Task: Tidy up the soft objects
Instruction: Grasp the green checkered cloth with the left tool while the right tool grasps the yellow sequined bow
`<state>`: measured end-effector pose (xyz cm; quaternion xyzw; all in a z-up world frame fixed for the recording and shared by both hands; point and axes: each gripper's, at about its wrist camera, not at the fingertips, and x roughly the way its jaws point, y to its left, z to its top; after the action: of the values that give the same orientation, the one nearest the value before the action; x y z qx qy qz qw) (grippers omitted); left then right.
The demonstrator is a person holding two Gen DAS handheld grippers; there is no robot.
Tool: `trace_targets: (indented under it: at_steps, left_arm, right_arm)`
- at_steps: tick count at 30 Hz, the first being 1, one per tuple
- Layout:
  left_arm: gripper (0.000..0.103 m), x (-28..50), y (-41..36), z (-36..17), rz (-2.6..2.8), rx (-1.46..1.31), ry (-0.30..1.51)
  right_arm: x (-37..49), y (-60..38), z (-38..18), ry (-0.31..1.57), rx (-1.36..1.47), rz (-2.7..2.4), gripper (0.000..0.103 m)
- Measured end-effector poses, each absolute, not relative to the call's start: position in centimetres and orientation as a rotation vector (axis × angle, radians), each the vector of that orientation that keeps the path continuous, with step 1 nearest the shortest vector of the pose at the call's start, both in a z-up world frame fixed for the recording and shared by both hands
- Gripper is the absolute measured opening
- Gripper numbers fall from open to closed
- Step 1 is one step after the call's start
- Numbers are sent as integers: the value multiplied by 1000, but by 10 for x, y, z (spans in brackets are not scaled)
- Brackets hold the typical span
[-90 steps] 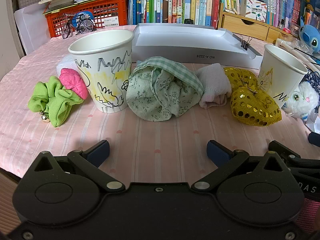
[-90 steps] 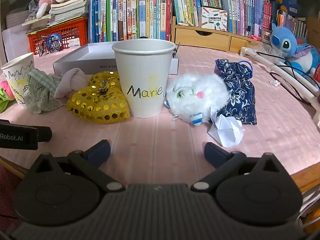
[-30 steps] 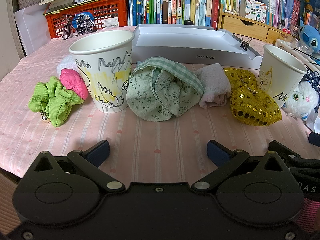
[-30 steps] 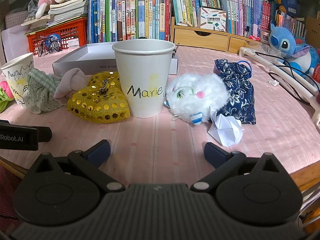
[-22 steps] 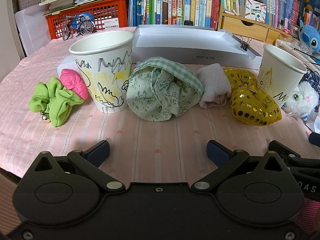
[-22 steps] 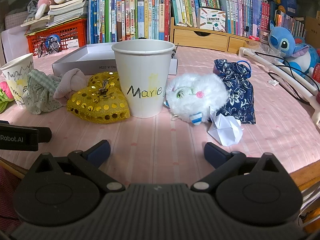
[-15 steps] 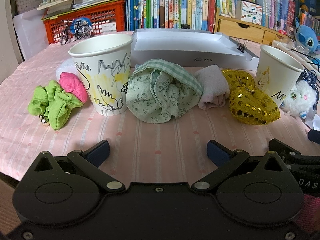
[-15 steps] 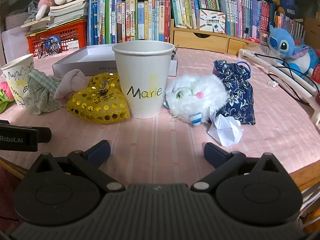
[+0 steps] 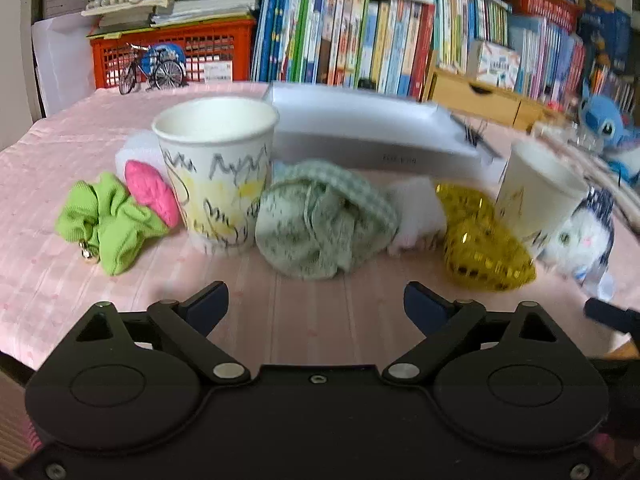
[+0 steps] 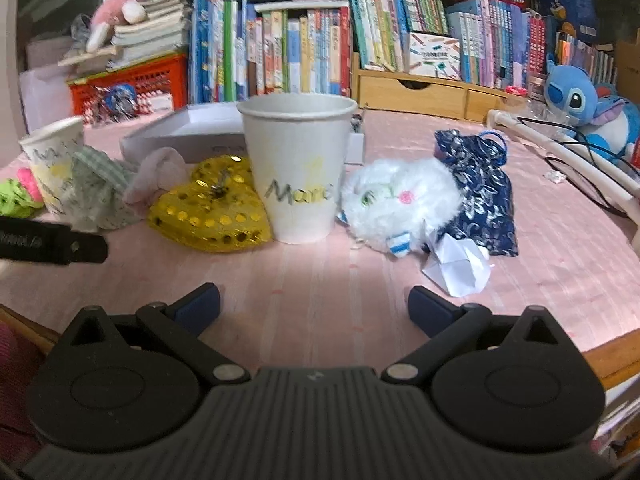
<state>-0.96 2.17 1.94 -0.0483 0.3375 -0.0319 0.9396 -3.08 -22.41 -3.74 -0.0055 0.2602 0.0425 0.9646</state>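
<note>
On the pink tablecloth lie a green scrunchie [image 9: 110, 224], a pink soft item [image 9: 152, 194], a green cloth bundle [image 9: 320, 224], a pale pink cloth [image 9: 418, 212], a gold sequin heart [image 9: 486, 258], a white plush cat [image 10: 400, 200] and a blue floral pouch [image 10: 480, 192]. A scribbled paper cup [image 9: 218, 168] and a "Marie" cup [image 10: 298, 164] stand among them. My left gripper [image 9: 316, 306] is open and empty, short of the green bundle. My right gripper [image 10: 314, 306] is open and empty, in front of the "Marie" cup.
A white shallow box [image 9: 372, 132] lies behind the cups. A crumpled white paper [image 10: 456, 260] sits by the pouch. Books, a red basket [image 9: 172, 56], a wooden drawer unit [image 10: 424, 92] and a blue plush toy [image 10: 592, 116] line the back. The table edge [image 10: 616, 352] is near right.
Both grippers have lifted and moved forward a little toward the objects; the views are blurred from motion. Nothing on the table has moved and both stay open.
</note>
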Motion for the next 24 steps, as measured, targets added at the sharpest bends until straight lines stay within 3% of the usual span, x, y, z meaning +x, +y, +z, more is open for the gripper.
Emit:
trace_targets:
  at_steps: [24]
  left_arm:
    - [91,37,66,1,-27,-707,708]
  right_arm:
    - [-11,-188,-32,379,-144,259,96]
